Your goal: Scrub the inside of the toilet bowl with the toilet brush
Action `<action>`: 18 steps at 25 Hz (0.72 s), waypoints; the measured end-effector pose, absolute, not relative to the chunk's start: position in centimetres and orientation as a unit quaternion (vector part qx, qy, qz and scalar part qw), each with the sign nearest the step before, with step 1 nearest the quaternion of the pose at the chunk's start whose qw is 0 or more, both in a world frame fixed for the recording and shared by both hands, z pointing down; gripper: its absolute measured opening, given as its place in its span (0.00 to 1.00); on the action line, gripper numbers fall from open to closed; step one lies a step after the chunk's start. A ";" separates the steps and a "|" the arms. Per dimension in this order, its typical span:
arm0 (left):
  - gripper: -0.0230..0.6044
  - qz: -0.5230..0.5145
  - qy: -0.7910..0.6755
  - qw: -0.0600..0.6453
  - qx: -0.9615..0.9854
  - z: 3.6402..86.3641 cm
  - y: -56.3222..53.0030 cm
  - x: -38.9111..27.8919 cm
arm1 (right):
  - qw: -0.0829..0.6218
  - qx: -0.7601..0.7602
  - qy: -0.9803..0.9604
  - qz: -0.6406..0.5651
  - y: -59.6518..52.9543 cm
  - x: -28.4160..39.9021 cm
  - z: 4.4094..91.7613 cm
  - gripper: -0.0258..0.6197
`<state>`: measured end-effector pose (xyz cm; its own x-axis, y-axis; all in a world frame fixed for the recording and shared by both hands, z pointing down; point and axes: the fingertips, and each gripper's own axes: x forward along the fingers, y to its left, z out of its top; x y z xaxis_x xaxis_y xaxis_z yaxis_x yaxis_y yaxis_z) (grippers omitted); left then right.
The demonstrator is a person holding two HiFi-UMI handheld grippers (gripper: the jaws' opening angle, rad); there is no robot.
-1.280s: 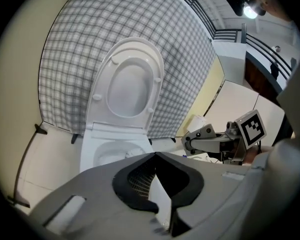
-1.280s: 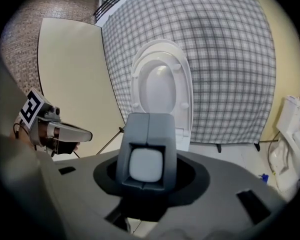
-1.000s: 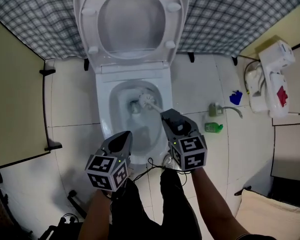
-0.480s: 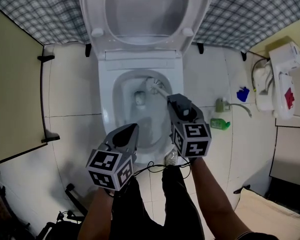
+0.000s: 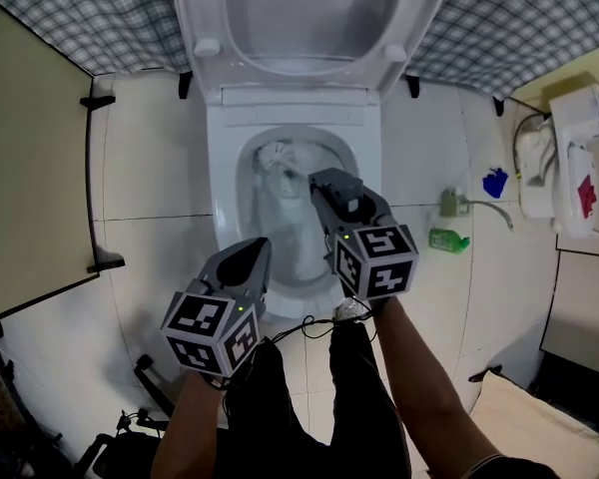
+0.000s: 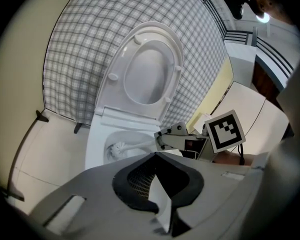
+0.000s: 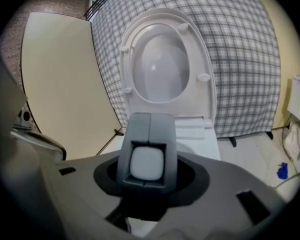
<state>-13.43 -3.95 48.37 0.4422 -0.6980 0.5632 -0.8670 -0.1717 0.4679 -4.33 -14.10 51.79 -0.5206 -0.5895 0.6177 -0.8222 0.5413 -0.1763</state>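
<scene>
The white toilet bowl (image 5: 226,203) stands with lid and seat (image 5: 299,8) raised against the wall. My right gripper (image 5: 320,181) reaches over the bowl and is shut on the toilet brush handle, whose square white end (image 7: 147,164) shows between its grey jaws (image 7: 147,134). The bristle head (image 5: 277,156) lies at the back left inside the bowl; the left gripper view also has the bristle head (image 6: 116,148) and the right gripper (image 6: 163,138). My left gripper (image 5: 259,248) hangs at the bowl's front rim, jaws together, holding nothing.
A green bottle (image 5: 449,239) and a blue object (image 5: 495,182) lie on the tiled floor at the right, beside a white unit (image 5: 569,158). A beige partition (image 5: 30,168) stands at the left. Plaid cloth (image 5: 90,18) covers the back wall. A black cable (image 5: 309,327) trails by my legs.
The right gripper has pushed forward and left over the bowl, sweeping the brush head from the bowl's middle right to its back left. The left gripper has barely shifted.
</scene>
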 end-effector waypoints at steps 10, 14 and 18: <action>0.05 0.098 -0.538 0.395 0.738 48.9 -2.6 -14.7 | 0.274 0.333 -0.874 0.225 -10.0 -7.4 52.5 0.33; 0.05 0.103 -0.546 0.398 0.730 49.4 -1.9 -14.8 | 0.286 0.293 -0.884 0.227 -7.4 -7.0 52.8 0.33; 0.05 0.105 -0.553 0.399 0.724 49.7 -1.5 -14.6 | 0.300 0.256 -0.888 0.238 -5.0 -5.6 52.7 0.33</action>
<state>-14.61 -1.50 49.74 0.3660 -0.7171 0.5931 -0.8845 -0.0698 0.4613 -5.57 -5.00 52.71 -0.6891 -0.3118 0.6542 -0.5970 0.7559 -0.2686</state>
